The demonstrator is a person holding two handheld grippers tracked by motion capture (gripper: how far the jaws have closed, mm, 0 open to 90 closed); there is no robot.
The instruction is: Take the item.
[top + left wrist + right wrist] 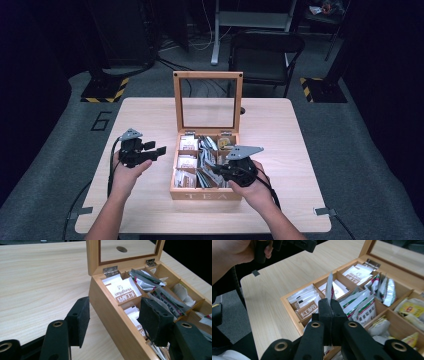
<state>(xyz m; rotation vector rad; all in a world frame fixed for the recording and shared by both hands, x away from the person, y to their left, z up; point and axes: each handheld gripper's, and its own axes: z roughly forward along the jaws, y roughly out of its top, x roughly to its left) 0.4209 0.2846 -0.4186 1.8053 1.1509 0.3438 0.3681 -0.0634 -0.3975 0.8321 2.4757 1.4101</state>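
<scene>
A wooden tea box with its glass lid upright stands mid-table, its compartments full of tea packets. My right gripper is shut on a thin silver tea packet, held edge-on just above the box's middle compartments; in the high view the right gripper sits over the box's front right part. My left gripper hovers at the box's left side, open, with nothing between its pads. In the left gripper view the box's left wall passes between the jaws.
White packets fill the left compartments, silver striped ones the middle, yellow ones the right. A dark round hole lies in the tabletop behind the lid. A black chair stands beyond the table's far edge.
</scene>
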